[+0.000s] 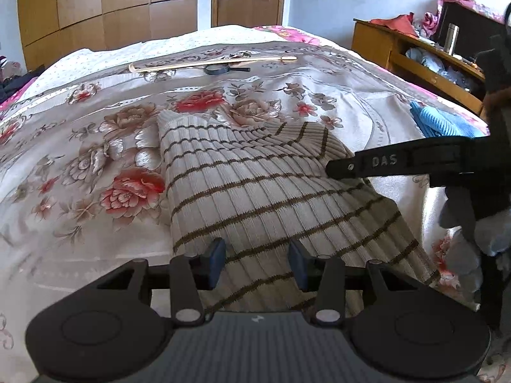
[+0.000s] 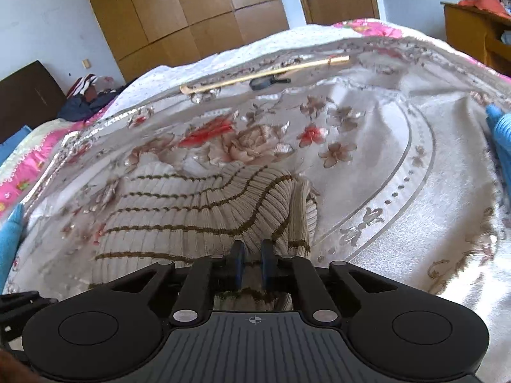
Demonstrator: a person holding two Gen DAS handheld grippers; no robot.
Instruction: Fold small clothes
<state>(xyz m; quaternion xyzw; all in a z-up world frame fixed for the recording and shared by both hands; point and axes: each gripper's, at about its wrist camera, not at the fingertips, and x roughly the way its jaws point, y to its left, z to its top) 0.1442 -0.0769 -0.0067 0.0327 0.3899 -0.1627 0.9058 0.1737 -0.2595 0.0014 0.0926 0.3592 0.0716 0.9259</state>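
Now right gripper [image 2: 254, 266] jaws pinch the striped sweater [image 2: 204, 210] edge — left gripper [image 1: 257, 263] jaws open.

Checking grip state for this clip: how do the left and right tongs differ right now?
The left tongs stand wide apart over the striped sweater; the right tongs are nearly closed, pinching a fold of it. The left pads show no grip on the knit, while the right ones have cloth bunched between them. Both point down at the same sweater on the floral bedspread.
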